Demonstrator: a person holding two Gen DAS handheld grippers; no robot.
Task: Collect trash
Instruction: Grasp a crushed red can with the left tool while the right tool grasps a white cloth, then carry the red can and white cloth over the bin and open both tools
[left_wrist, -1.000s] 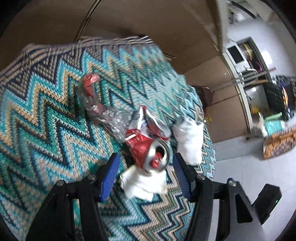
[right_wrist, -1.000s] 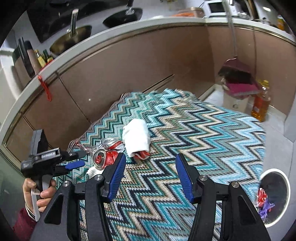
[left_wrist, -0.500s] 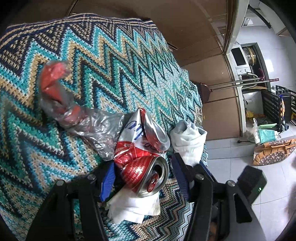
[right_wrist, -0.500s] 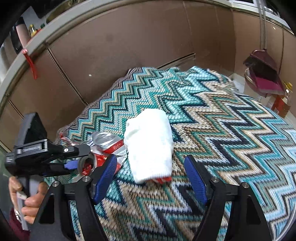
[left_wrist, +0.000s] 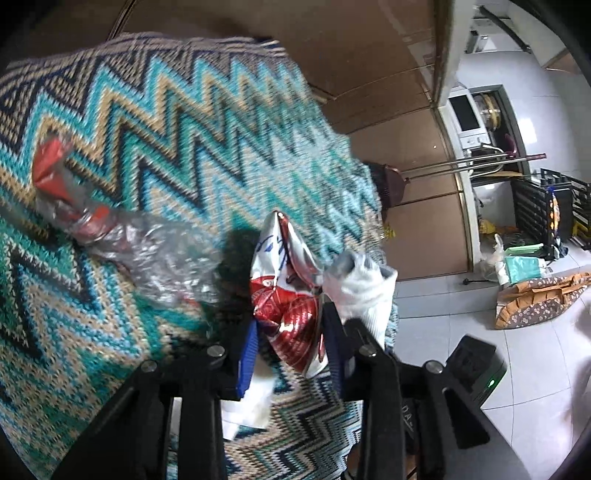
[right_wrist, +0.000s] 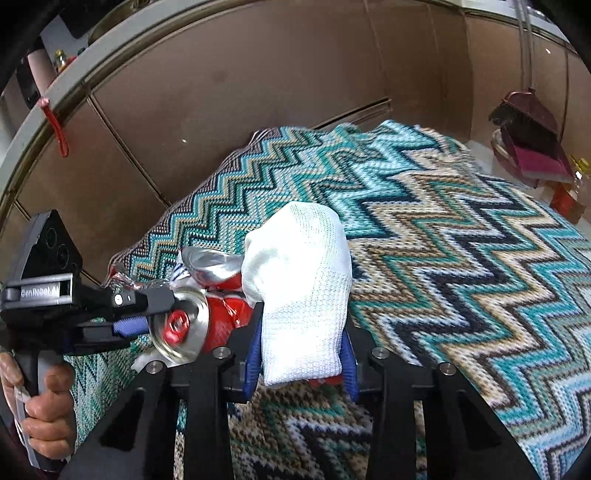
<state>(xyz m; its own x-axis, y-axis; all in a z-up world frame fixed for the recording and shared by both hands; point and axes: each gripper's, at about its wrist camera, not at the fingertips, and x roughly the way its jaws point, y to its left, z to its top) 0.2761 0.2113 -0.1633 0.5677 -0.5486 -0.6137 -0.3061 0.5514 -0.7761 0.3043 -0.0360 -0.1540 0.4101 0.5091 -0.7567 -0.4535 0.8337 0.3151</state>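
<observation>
Woven in zigzag bands of teal, beige, black and white, the rug (right_wrist: 461, 258) covers most of both views and lies in front of brown cabinet doors (right_wrist: 221, 110). On it, close together, lie several pieces of trash. A white sock (right_wrist: 306, 295) is the biggest of them; it lies along the rug, and the right gripper (right_wrist: 301, 360) has its blue pads on both sides of the near end. The jaws are closing and the pads press on the cloth. Just beside the sock, touching it, is a crushed red and silver can (left_wrist: 291, 314). The left gripper (left_wrist: 291, 354) holds this can between its blue pads, its jaws are closing too, and the can looks a little above the rug. A hand (right_wrist: 40, 413) grips the handle of this gripper at the left edge of the right wrist view. Left of the can lies a crumpled clear plastic wrapper (left_wrist: 122, 236) with a red end, blurred. Under the can a white paper tissue (left_wrist: 255, 402) lies on the rug.
</observation>
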